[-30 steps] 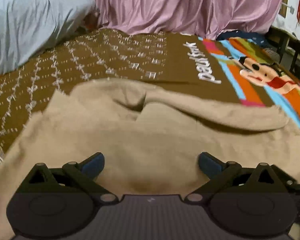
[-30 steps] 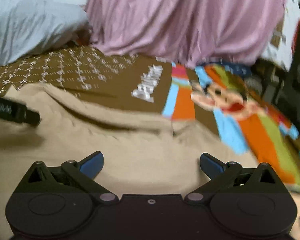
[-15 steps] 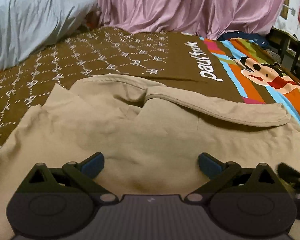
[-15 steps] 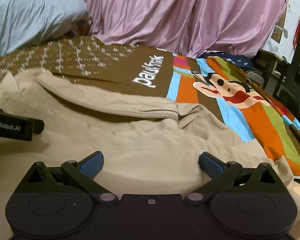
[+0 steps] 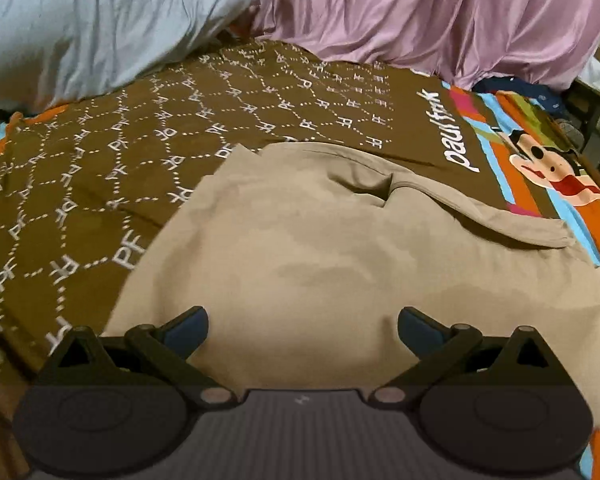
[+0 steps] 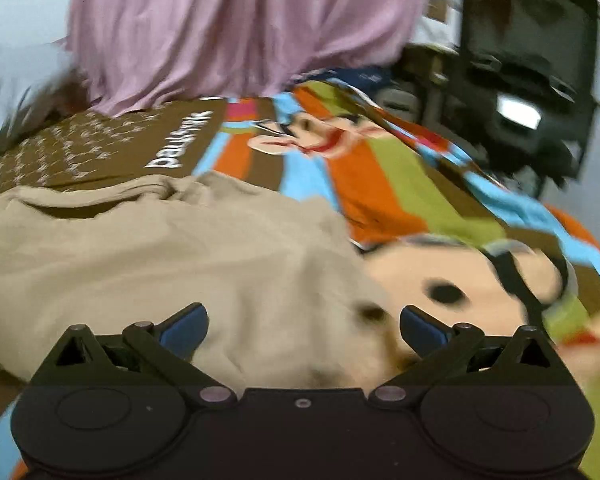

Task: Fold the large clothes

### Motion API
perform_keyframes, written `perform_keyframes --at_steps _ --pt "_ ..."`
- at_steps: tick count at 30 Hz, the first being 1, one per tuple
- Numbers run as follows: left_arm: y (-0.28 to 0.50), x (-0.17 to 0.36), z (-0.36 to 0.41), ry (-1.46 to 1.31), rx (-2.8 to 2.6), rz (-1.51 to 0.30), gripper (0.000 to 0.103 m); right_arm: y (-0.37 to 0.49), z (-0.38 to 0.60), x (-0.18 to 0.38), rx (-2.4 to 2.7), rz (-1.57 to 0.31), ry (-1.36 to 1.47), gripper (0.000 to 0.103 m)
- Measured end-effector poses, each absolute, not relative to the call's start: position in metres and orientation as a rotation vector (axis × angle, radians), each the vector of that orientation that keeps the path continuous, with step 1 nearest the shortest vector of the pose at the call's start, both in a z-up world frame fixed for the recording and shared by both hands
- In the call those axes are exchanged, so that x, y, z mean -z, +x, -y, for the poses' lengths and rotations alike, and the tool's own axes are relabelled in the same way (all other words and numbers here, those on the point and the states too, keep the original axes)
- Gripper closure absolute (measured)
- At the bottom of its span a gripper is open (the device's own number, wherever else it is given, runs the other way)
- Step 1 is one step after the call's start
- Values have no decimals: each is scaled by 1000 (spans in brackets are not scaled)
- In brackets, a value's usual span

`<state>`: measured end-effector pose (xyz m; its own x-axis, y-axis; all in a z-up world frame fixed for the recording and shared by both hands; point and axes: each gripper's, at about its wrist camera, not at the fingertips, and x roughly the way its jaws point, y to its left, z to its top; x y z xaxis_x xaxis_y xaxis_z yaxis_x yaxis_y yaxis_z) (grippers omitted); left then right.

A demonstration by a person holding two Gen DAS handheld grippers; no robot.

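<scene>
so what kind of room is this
Most likely a bedroom: the tan garment lies on a bed with a cartoon-print bedspread, a grey pillow at its far end and pink drapery behind.

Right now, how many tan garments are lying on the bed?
1: the tan cotton garment lies spread on the brown patterned bedspread, just ahead of both open tongs. Others may lie outside view.

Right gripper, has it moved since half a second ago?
Yes. The right gripper has swung rightward: the cartoon-print bedspread and dark chair now fill its view, and the tan garment sits further left.
</scene>
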<state>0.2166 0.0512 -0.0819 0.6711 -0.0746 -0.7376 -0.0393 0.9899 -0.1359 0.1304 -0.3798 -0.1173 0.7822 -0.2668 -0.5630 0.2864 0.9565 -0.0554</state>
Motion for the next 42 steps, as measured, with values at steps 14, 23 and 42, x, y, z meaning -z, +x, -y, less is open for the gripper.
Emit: perform_keyframes --at_steps 14,23,42 --pt "203 99 -46 -73 22 -856 0 94 391 113 220 -624 67 92" --pt "204 102 -48 -79 23 -865 0 87 378 85 91 -577 -326 95" --pt "198 72 -87 -173 87 -814 0 80 390 109 169 -709 -344 103"
